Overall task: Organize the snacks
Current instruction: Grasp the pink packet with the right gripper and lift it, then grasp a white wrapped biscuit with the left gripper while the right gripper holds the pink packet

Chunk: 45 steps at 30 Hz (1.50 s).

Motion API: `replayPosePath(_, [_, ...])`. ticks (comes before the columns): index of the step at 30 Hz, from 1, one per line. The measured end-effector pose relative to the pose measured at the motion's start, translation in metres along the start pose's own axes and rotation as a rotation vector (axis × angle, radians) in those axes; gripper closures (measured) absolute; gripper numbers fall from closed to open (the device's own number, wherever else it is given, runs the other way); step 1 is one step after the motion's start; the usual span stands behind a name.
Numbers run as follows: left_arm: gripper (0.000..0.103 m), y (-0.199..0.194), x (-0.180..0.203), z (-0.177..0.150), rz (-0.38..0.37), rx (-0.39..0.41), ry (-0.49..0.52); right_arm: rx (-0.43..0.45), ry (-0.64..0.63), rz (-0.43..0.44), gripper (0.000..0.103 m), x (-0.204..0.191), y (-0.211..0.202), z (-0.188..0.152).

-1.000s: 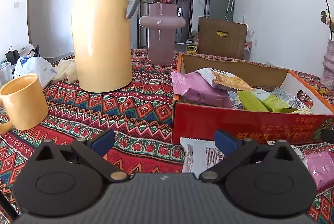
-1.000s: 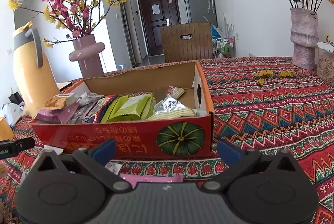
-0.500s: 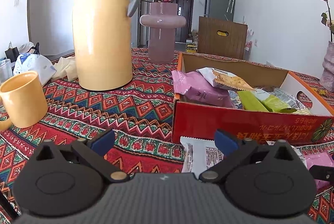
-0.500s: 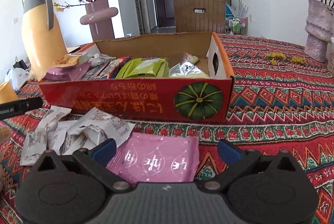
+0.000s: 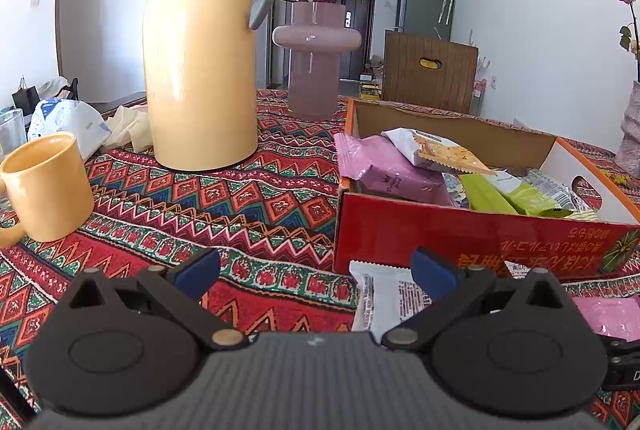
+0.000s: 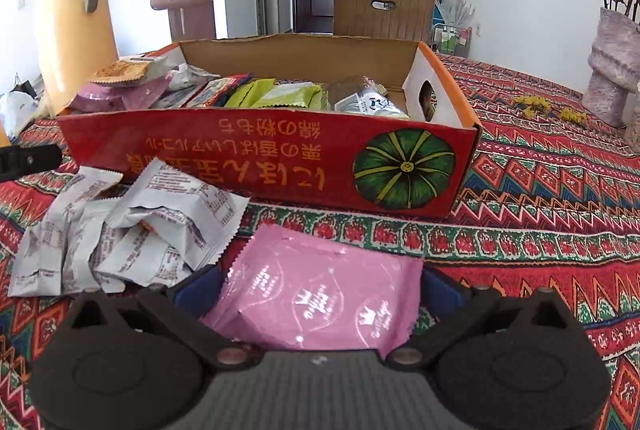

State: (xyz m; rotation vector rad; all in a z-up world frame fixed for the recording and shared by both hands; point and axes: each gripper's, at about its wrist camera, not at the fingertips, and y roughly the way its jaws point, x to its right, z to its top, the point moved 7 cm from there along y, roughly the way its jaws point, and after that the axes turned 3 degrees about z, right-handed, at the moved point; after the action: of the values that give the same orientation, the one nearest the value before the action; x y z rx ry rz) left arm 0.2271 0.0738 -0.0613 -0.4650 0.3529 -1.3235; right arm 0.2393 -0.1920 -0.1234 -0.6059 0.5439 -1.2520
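Note:
A red cardboard box with a pumpkin picture holds several snack packets; it also shows in the left wrist view. A pink snack packet lies on the patterned tablecloth between the open fingers of my right gripper; the blue pads flank it, and I cannot tell if they touch it. A pile of white packets lies to its left. My left gripper is open and empty above the cloth, with a white packet by its right finger.
A tall yellow thermos jug, a yellow mug and a pink vase with flowers stand left of the box. A grey vase stands at the far right. A wooden chair back is behind the box.
My right gripper has moved down and forward, so the pink packet now lies between its fingers. The left gripper has barely moved.

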Motion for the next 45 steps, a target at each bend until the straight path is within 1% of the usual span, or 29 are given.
replayPosePath(10, [0.0, 0.0, -0.003, 0.0, 0.002, -0.004, -0.014, -0.02, -0.004, 0.019, 0.0, 0.001, -0.001, 0.001])
replayPosePath(15, [0.0, 0.001, -0.003, -0.001, 0.0, -0.01, -0.019, -0.001, -0.011, 0.017, 0.008, 0.003, -0.007, -0.002])
replayPosePath(16, [0.0, 0.001, -0.003, -0.001, 0.001, -0.011, -0.021, 0.001, -0.013, 0.018, 0.013, 0.005, -0.008, -0.002])
replayPosePath(17, [0.0, 0.001, -0.004, -0.001, 0.001, -0.011, -0.022, 0.004, -0.015, 0.022, 0.02, 0.006, -0.01, -0.002])
replayPosePath(18, [0.0, 0.001, -0.004, -0.001, 0.001, -0.012, -0.022, 0.007, -0.016, 0.023, 0.023, 0.008, -0.013, -0.002])
replayPosePath(20, [0.0, 0.001, -0.004, 0.0, 0.002, -0.013, -0.022, 0.018, -0.013, 0.028, 0.039, 0.012, -0.017, -0.002])
replayPosePath(21, [0.0, 0.001, -0.004, 0.0, 0.002, -0.013, -0.022, 0.024, -0.006, 0.03, 0.041, 0.015, -0.019, -0.002])
replayPosePath(26, [0.0, 0.002, -0.004, -0.001, 0.008, -0.016, -0.021, 0.07, 0.069, 0.011, 0.042, 0.034, -0.024, -0.001])
replayPosePath(30, [0.0, 0.004, -0.004, -0.001, 0.013, -0.021, -0.017, 0.156, 0.137, 0.007, 0.042, 0.048, -0.035, 0.004])
replayPosePath(34, [0.0, 0.004, -0.003, -0.002, 0.023, -0.024, -0.012, 0.215, 0.203, -0.012, 0.042, 0.059, -0.038, 0.006])
replayPosePath(36, [0.0, 0.005, -0.003, -0.002, 0.029, -0.026, -0.009, 0.229, 0.22, -0.011, 0.042, 0.063, -0.04, 0.005])
replayPosePath(40, [0.0, 0.009, -0.003, -0.002, 0.038, -0.048, -0.002, 0.243, 0.21, 0.002, 0.042, 0.061, -0.042, 0.004])
replayPosePath(45, [0.0, 0.0, -0.003, 0.004, 0.042, -0.056, 0.016, 0.257, 0.218, 0.019, 0.042, 0.061, -0.045, 0.003])
